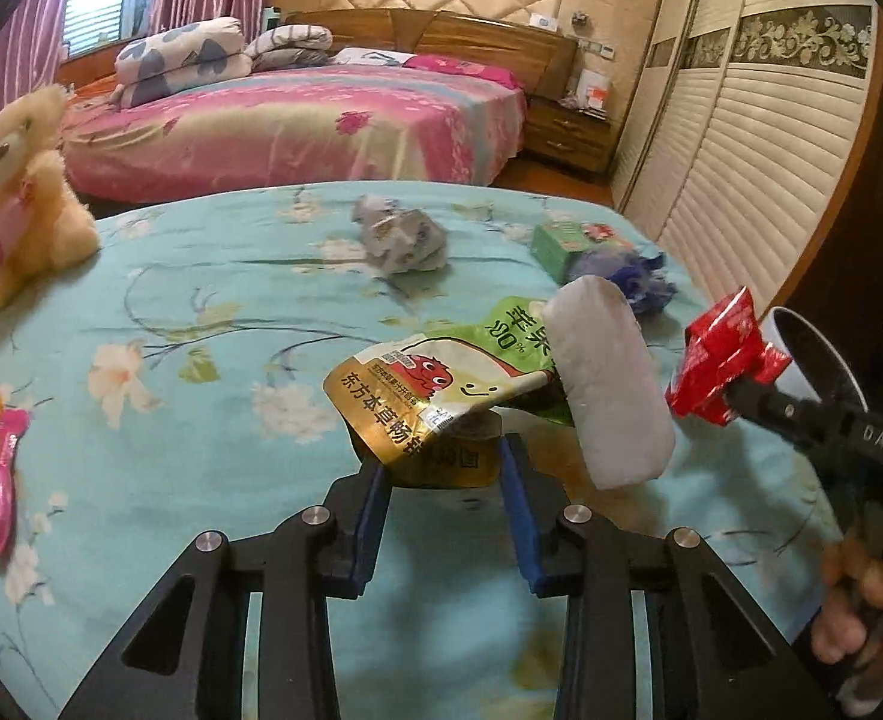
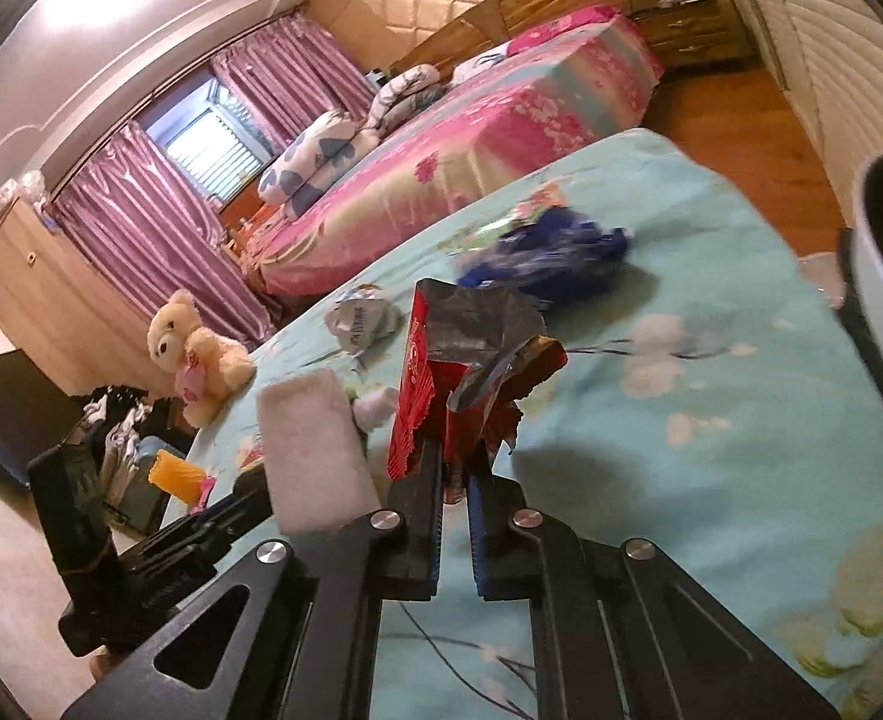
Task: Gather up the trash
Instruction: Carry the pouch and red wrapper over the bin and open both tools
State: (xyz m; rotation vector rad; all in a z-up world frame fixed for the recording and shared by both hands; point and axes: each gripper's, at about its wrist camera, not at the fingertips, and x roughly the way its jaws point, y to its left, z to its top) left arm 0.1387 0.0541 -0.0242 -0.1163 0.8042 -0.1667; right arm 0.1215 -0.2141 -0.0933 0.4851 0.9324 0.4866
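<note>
Over the teal floral bed [image 1: 201, 312], my left gripper [image 1: 441, 468] pinches a gold-and-green juice pouch [image 1: 435, 396], a white pad [image 1: 609, 384] hanging beside it. At three o'clock my right gripper [image 2: 454, 468], pressed together, clamps a red wrapper [image 2: 435, 372] just short of the white bin rim [image 1: 819, 360]. Crumpled paper [image 1: 399, 234] at twelve o'clock and blue scraps [image 1: 639, 276] at one lie near the far bed edge. I note open bedspread at nine o'clock, up to the teddy bear [image 1: 21, 192] and pink brush [image 1: 0, 486].

A bed [image 1: 201, 312] in a turquoise flowered sheet carries a teddy bear [image 1: 18, 198], a pink brush [image 1: 0, 486], crumpled paper [image 1: 402, 234], a green box [image 1: 561, 246] and what may be blue wrapping [image 1: 636, 276].
</note>
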